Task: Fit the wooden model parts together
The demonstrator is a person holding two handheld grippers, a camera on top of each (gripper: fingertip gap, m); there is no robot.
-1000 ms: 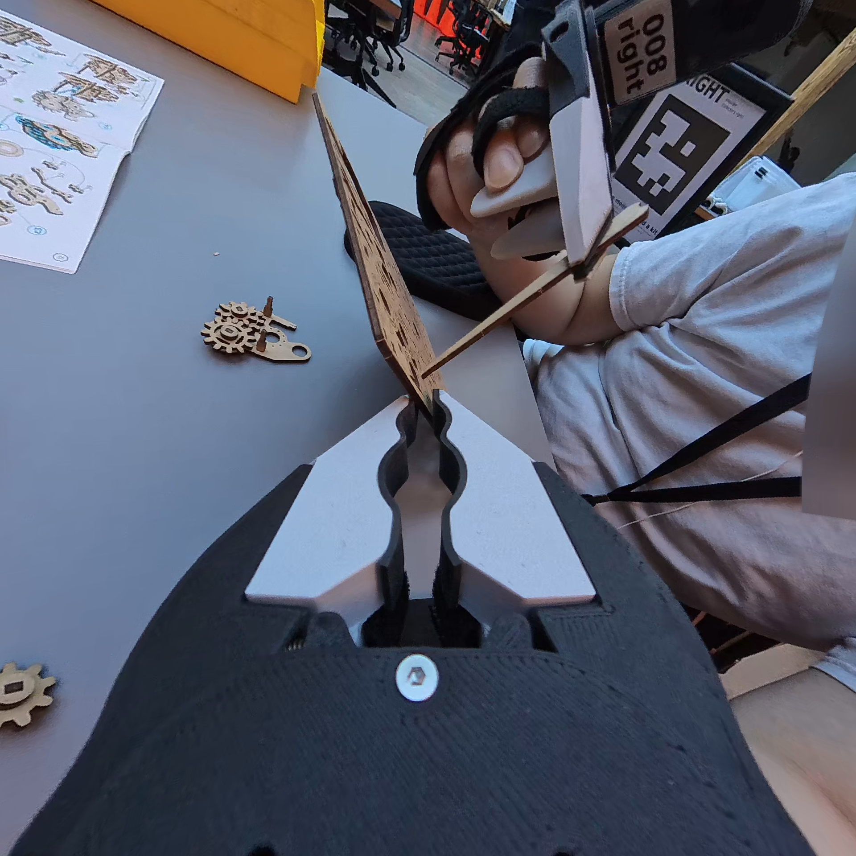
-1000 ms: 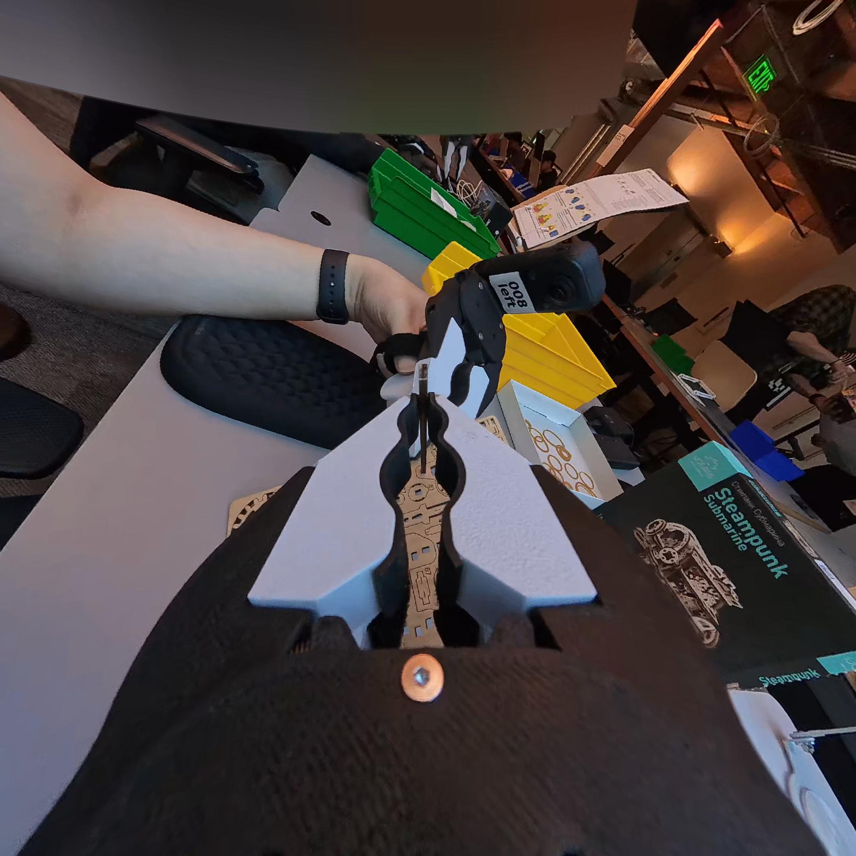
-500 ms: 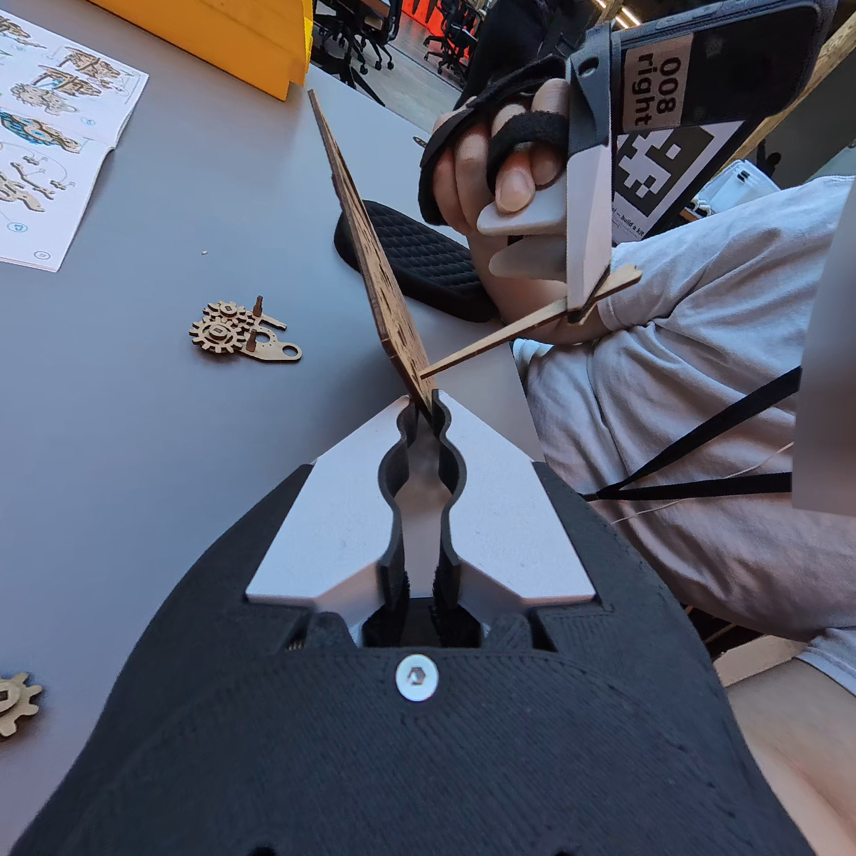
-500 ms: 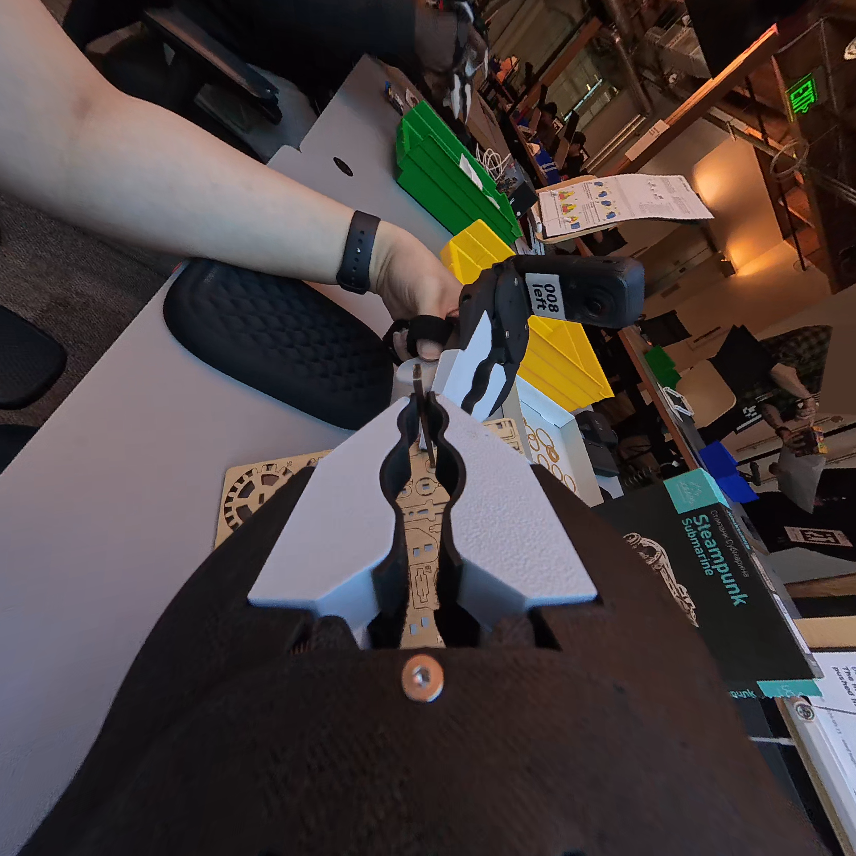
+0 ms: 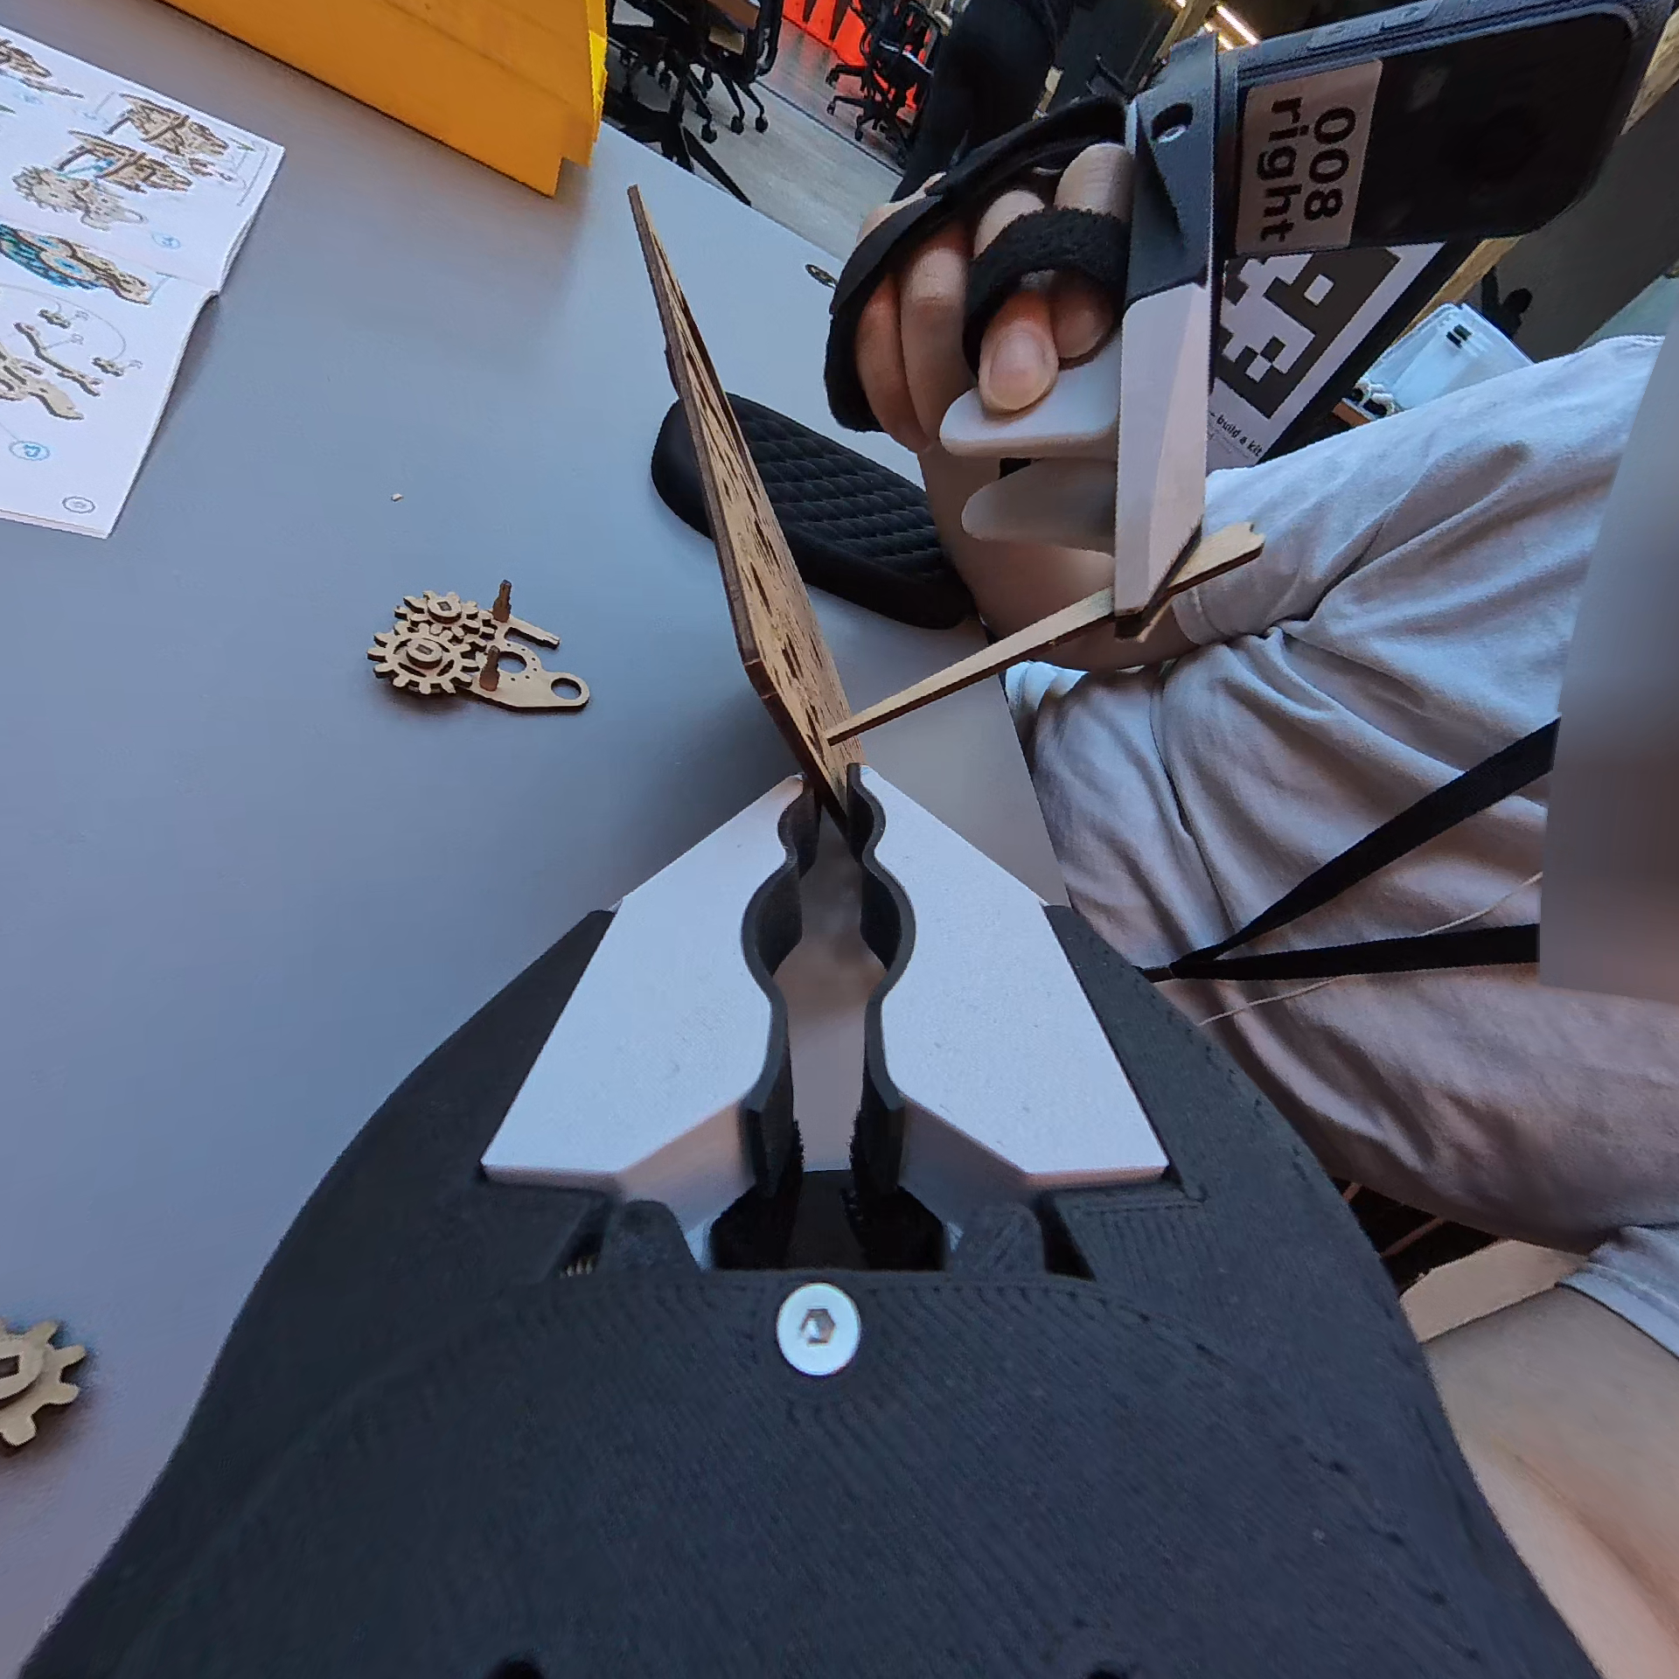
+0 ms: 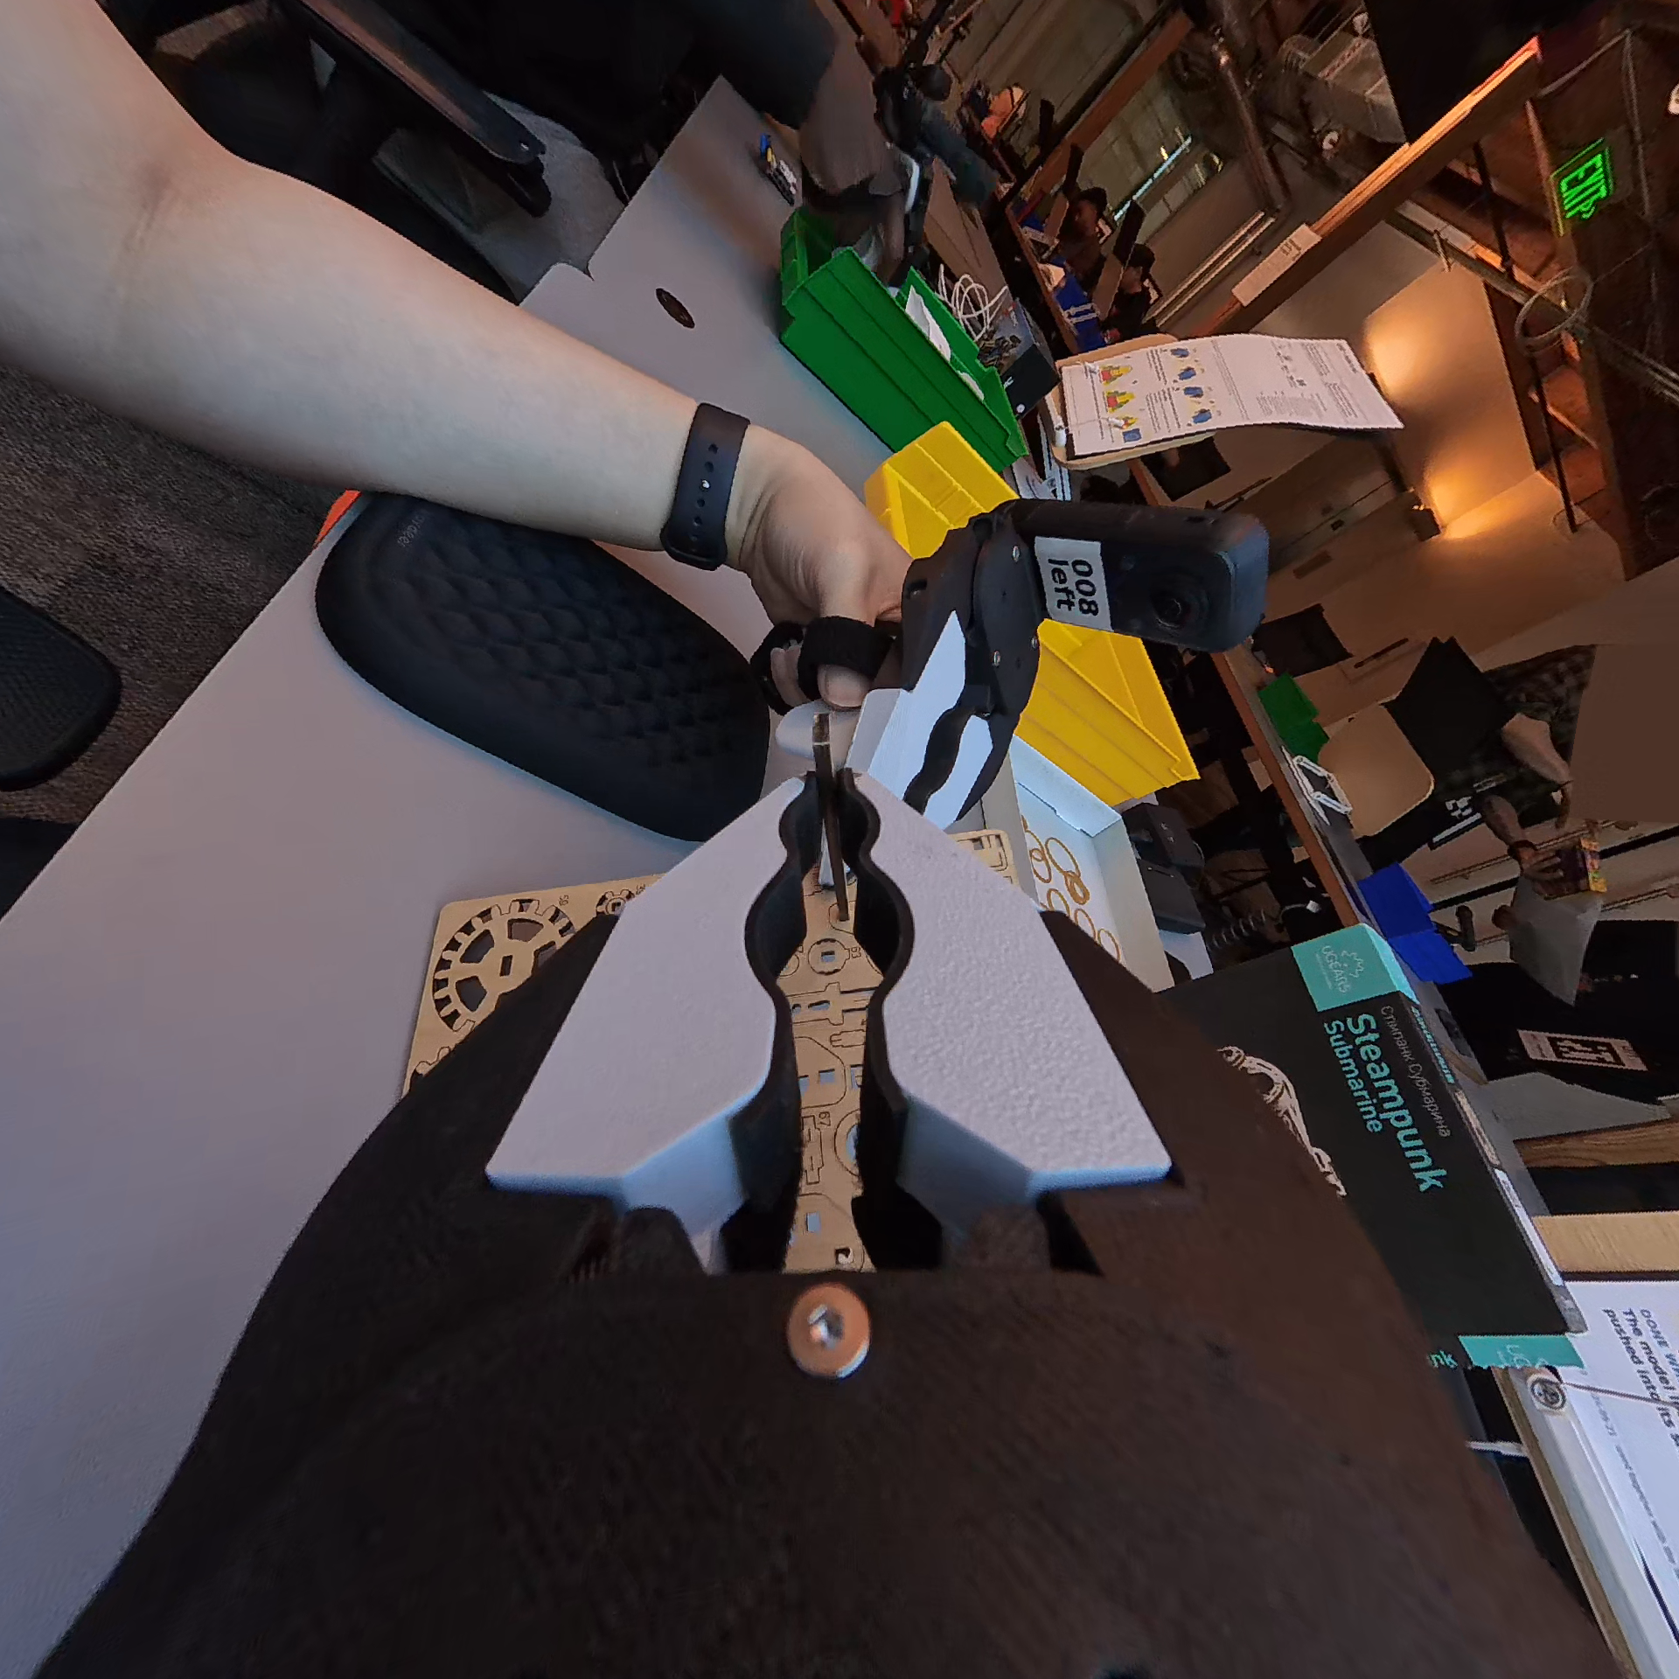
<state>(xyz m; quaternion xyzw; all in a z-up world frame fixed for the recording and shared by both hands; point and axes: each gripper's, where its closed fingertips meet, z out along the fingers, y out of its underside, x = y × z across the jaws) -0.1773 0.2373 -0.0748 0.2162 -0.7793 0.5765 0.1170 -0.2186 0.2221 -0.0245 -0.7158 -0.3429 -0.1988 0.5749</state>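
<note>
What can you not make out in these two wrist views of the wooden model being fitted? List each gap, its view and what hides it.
- Left wrist view: the wooden sheet is edge-on, so its cut-outs are unreadable.
- Left wrist view: whether the thin stick enters a slot; too small.
- Right wrist view: the right gripper covers most of the flat parts sheet.
- Left wrist view: the loose gear is cut off by the edge.

The black-and-grey left gripper [image 5: 831, 786] pinches the lower corner of a thin brown laser-cut wooden sheet [image 5: 727, 472], which rises edge-on and tilted over the grey table [image 5: 273, 818]. The right gripper [image 5: 1149, 595] clamps a slim pale wooden stick [image 5: 999, 645] whose tip touches the sheet's lower end. A small wooden gear assembly [image 5: 472, 650] lies left, near a printed instruction booklet [image 5: 100, 263].
</note>
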